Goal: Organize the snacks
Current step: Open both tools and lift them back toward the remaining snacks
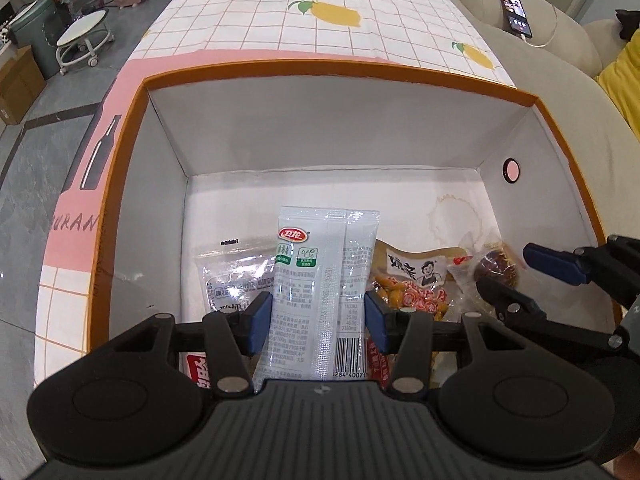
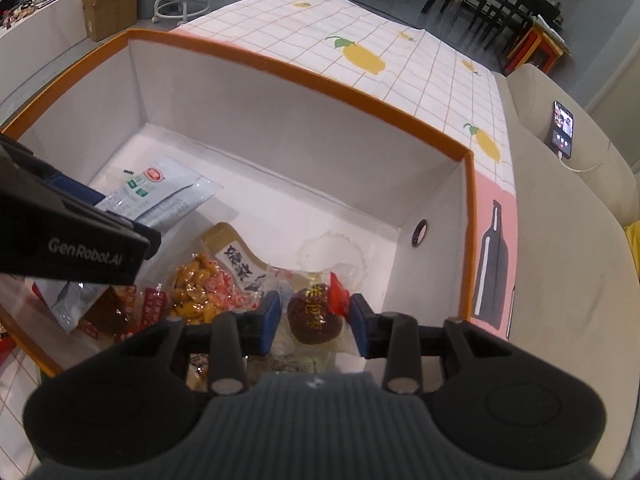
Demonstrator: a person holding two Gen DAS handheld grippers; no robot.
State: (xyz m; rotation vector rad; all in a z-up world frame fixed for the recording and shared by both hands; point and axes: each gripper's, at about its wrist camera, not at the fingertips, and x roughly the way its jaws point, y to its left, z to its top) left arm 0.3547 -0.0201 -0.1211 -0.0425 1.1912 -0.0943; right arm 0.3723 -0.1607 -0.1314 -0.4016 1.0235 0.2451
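Observation:
An orange-rimmed white box (image 1: pixel 340 70) stands on the tablecloth and holds several snack packs. My left gripper (image 1: pixel 318 314) is inside it, shut on a long clear-white snack sachet (image 1: pixel 320 264) that points away from me. My right gripper (image 2: pixel 314 322) is also inside the box (image 2: pixel 304 76), its pads against a clear wrapper holding a round dark brown pastry (image 2: pixel 314 320). A pack of orange-yellow snacks (image 2: pixel 200 294) lies just left of the pastry. The sachet (image 2: pixel 160 192) and left gripper (image 2: pixel 76 208) show at the left of the right wrist view.
A clear bag (image 1: pixel 230 272) and red packs (image 2: pixel 120 312) lie at the box's near side. A white lemon-print tablecloth (image 1: pixel 320 12) stretches beyond the box. A beige sofa with a phone (image 1: pixel 516 12) sits to the right. A round stool (image 1: pixel 84 38) stands on the floor.

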